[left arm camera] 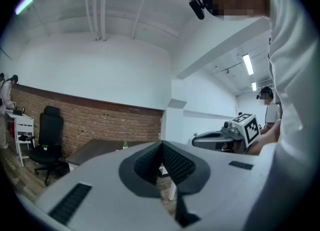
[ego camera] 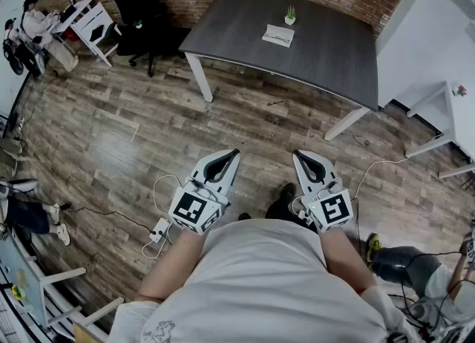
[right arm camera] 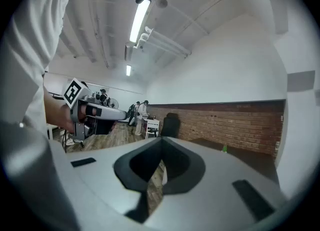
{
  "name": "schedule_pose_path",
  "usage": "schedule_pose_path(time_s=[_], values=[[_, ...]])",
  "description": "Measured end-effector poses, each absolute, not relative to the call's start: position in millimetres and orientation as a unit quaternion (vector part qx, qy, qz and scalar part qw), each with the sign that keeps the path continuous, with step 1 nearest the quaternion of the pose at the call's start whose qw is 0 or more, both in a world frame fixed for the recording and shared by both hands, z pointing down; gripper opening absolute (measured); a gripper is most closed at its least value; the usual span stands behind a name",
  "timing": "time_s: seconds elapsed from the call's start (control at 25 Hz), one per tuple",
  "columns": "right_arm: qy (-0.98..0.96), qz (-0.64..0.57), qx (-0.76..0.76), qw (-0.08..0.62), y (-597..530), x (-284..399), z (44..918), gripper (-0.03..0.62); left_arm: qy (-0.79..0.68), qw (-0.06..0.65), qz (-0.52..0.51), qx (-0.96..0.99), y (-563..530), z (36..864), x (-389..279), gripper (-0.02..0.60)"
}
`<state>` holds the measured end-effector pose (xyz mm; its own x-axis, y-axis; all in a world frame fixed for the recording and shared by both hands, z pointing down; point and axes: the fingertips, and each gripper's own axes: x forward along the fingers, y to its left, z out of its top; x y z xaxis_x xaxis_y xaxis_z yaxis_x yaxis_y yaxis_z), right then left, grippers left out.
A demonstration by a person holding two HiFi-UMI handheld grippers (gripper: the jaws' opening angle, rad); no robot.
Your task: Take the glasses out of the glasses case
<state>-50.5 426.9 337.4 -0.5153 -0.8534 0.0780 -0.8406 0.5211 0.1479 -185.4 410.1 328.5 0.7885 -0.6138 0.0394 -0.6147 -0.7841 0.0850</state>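
Left gripper (ego camera: 235,154) and right gripper (ego camera: 296,154) at lower centre, jaws closed, empty, glasses case (ego camera: 278,35) on grey table (ego camera: 334,59), upper centre, well apart

Pale glasses case (ego camera: 278,35) on dark table (ego camera: 326,48)

Left gripper (left arm camera: 161,146): pale grey, its black-padded jaws are meeting on nothing.
Right gripper (left arm camera: 200,139): is hovering at the right.
Background: dark grey rectangular table (left arm camera: 95,150) is standing by red brick wall (left arm camera: 100,120).
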Motion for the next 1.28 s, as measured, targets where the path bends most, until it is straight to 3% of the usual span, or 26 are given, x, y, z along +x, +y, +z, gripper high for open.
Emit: schedule_pose_path(time_s=[0.44, 0.96, 1.28], values=[[-0.877, -0.046, 0.474, 0.067, 380, -10, 343, 0.005, -0.342, 0.052, 0.014, 0.938, 366, 337, -148, 0.011], [-0.894, -0.030, 0.442, 0.075, 287, 87, 356, 0.007, -0.348, 0.063, 0.032, 0.935, 268, 354, -41, 0.011], [-0.889, -0.005, 0.451, 0.085, 251, 156, 373, 0.130, -0.339, 0.069, 0.056, 0.937, 234, 361, 18, 0.011]])
